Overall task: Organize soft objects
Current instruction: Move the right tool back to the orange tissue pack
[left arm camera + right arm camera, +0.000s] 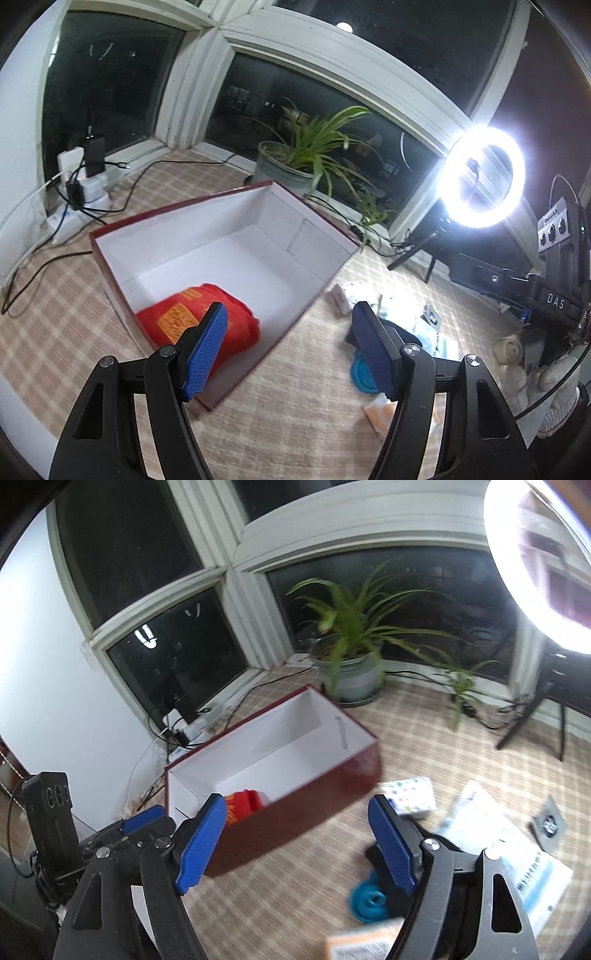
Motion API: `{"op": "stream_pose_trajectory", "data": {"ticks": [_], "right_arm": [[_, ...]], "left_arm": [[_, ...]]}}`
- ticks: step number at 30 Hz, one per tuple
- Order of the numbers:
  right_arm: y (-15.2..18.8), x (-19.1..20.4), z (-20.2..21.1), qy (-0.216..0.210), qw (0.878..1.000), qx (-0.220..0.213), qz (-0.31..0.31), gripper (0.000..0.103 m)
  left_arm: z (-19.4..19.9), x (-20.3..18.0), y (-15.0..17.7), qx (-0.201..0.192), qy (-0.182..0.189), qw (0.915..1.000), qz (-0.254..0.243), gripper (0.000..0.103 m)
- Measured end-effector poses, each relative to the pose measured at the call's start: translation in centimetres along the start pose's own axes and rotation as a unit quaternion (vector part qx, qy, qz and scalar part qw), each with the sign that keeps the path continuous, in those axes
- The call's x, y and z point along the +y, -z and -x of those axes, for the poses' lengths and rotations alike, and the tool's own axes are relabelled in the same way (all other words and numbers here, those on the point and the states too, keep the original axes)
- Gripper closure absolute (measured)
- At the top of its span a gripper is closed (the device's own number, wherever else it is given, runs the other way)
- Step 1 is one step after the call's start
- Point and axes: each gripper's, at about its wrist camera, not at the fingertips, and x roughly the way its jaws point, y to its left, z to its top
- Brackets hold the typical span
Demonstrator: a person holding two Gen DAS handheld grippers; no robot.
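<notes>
A dark red box (122,306) with a white inside stands open on the checked mat. A red soft bundle with yellow print (207,332) lies in its near corner; it also shows in the right wrist view (245,805), inside the box (295,827). My left gripper (290,350) is open and empty, above the box's near right edge. My right gripper (297,843) is open and empty, right of the box; the left gripper (144,821) shows at its left. Loose soft packs lie right of the box: a dotted tissue pack (410,795), white wipes packs (480,819), a teal item (369,901), an orange pack (364,943).
A potted plant (291,166) stands behind the box by the window. A lit ring light on a tripod (480,177) stands at the right. A power strip with chargers and cables (79,192) lies at the left wall. Black equipment (517,284) sits far right.
</notes>
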Motion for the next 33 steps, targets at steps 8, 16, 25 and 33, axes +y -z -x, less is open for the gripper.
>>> {"op": "stream_pose_trajectory", "data": {"ticks": [8, 16, 25, 33], "right_arm": [[2.4, -5.8, 4.9, 0.038, 0.999, 0.003, -0.032, 0.027], [6.7, -11.3, 5.9, 0.044, 0.995, 0.048, -0.072, 0.027], [10.1, -12.5, 3.9, 0.016, 0.992, 0.106, -0.063, 0.027], [11.8, -12.3, 0.7, -0.023, 0.985, 0.164, -0.048, 0.027]], "left_arm": [[-0.5, -2.8, 1.5, 0.022, 0.018, 0.9995, -0.017, 0.033], [-2.4, -6.6, 4.3, 0.069, 0.043, 0.9962, -0.032, 0.032], [-4.9, -10.8, 8.8, 0.136, 0.064, 0.9878, -0.042, 0.032], [-6.5, -13.1, 12.6, 0.177, 0.079, 0.9806, -0.024, 0.032]]}}
